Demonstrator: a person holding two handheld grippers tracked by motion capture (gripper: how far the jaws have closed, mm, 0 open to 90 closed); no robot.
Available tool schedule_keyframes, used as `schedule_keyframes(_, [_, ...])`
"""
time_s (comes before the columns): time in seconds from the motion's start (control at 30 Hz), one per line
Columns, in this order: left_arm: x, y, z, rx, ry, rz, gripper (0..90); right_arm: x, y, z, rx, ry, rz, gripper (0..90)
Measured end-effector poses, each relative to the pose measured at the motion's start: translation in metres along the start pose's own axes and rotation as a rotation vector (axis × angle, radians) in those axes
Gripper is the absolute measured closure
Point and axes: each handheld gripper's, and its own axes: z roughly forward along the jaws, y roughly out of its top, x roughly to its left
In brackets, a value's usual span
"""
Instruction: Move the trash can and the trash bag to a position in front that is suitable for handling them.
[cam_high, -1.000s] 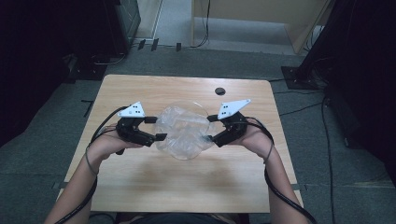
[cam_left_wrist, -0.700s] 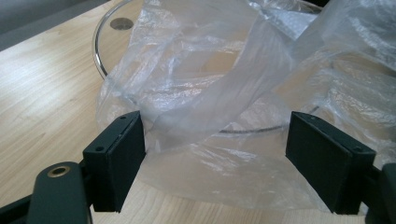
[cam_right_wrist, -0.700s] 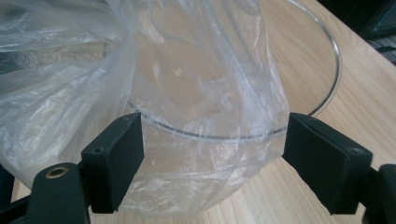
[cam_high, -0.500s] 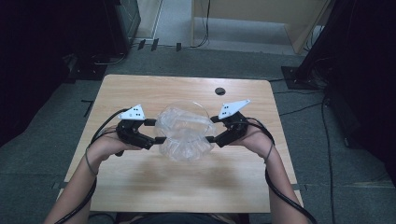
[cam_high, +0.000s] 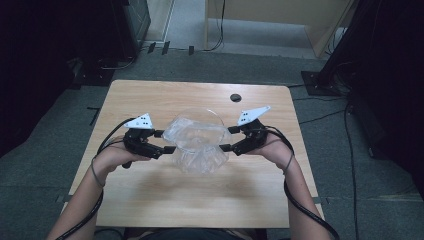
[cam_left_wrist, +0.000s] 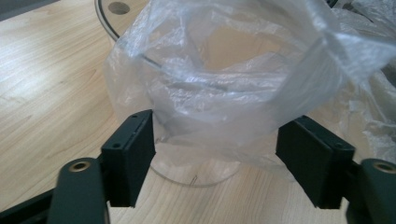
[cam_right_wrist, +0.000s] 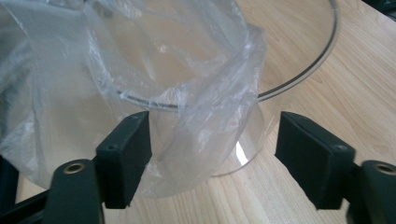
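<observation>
On the table (cam_high: 150, 210), near its middle, stands a clear bowl (cam_high: 210, 120) with a thin plastic bag (cam_high: 197, 150) draped over its rim and spilling down the near side. Left gripper (cam_high: 169, 142) and right gripper (cam_high: 226, 139) flank it; both have just been closing, jaws spread, bag film between them but not pinched.

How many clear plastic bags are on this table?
1. The clear plastic bag is draped over the near rim of the transparent bowl at mid-table, between the left tool and right tool. Its folds could hide a second layer.
</observation>
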Motion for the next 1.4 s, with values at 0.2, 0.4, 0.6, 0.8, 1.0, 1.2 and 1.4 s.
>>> schedule_keyframes(0.2, [0.002,-0.001,-0.004,-0.008,-0.019,-0.02,45.9,-0.002,-0.003,-0.007,0.0,0.058,0.035,46.8])
schedule_keyframes(0.4, [0.003,-0.001,-0.004,-0.004,-0.057,-0.064,59.5,-0.003,-0.003,-0.007,-0.012,0.073,0.054,62.1])
schedule_keyframes(0.6, [0.004,0.0,-0.005,-0.003,-0.061,-0.074,75.7,-0.002,-0.004,-0.004,0.02,0.051,0.05,81.4])
schedule_keyframes(0.8, [0.005,0.0,-0.005,0.004,-0.051,-0.089,83.1,-0.004,-0.003,-0.007,0.019,0.037,0.067,87.1])
schedule_keyframes(1.0, [0.007,-0.002,-0.004,0.016,-0.027,-0.094,86.9,-0.005,-0.005,-0.006,0.041,0.022,0.071,89.6])
schedule_keyframes(1.2, [0.014,-0.005,-0.008,0.008,-0.008,-0.109,87.8,-0.006,-0.006,-0.01,0.067,-0.001,0.071,90.0])
schedule_keyframes(1.4, [0.016,-0.006,-0.009,0.003,0.018,-0.103,88.2,-0.01,-0.009,-0.013,0.079,-0.031,0.08,90.0])
